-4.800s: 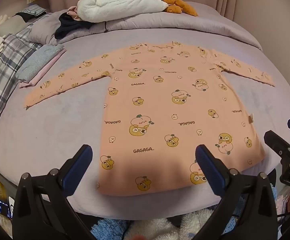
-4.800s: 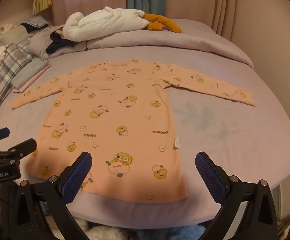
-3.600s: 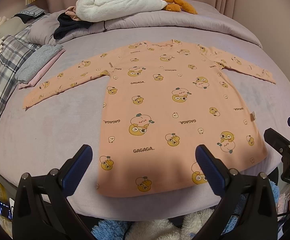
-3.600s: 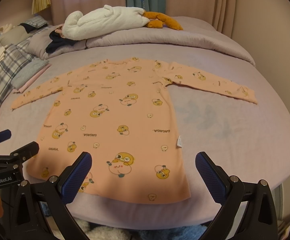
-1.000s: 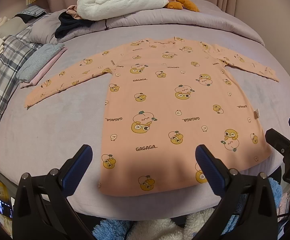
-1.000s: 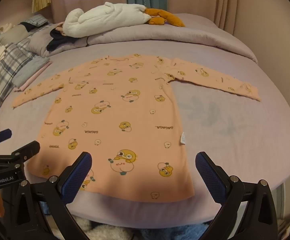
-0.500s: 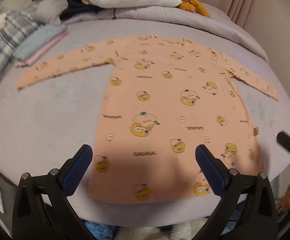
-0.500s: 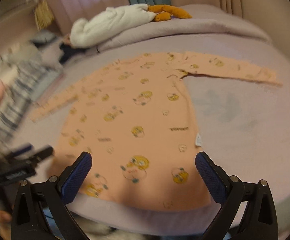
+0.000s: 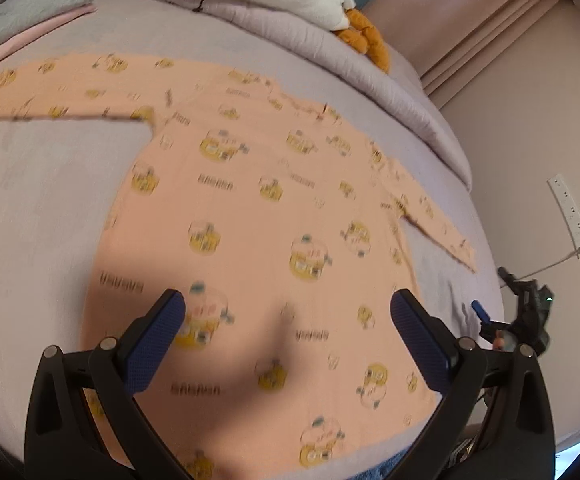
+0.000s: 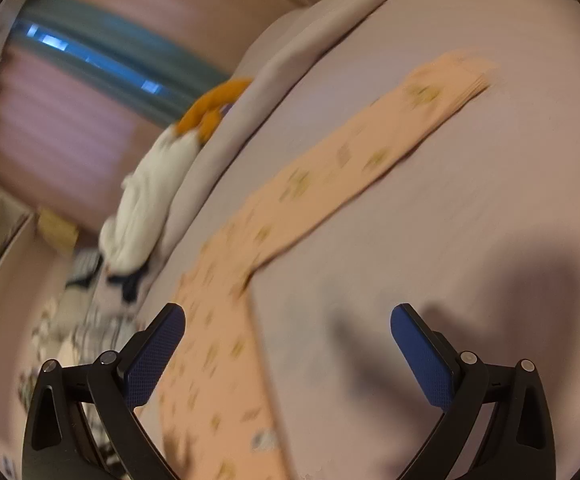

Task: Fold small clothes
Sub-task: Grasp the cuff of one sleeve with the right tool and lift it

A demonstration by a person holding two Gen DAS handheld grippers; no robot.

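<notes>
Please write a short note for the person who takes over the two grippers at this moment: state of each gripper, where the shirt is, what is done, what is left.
Left gripper: jaws open, empty, over the lower body of the shirt.
Right gripper: jaws open, empty, tilted, over the bed beside the shirt's side edge, looking along the right sleeve.
Shirt: flat on the bed, front up, both sleeves spread out to the sides.
Done: shirt laid out flat; no fold made yet.
Left: all folds. The right sleeve looks a sensible first grasp, then the left sleeve, then the body.
</notes>
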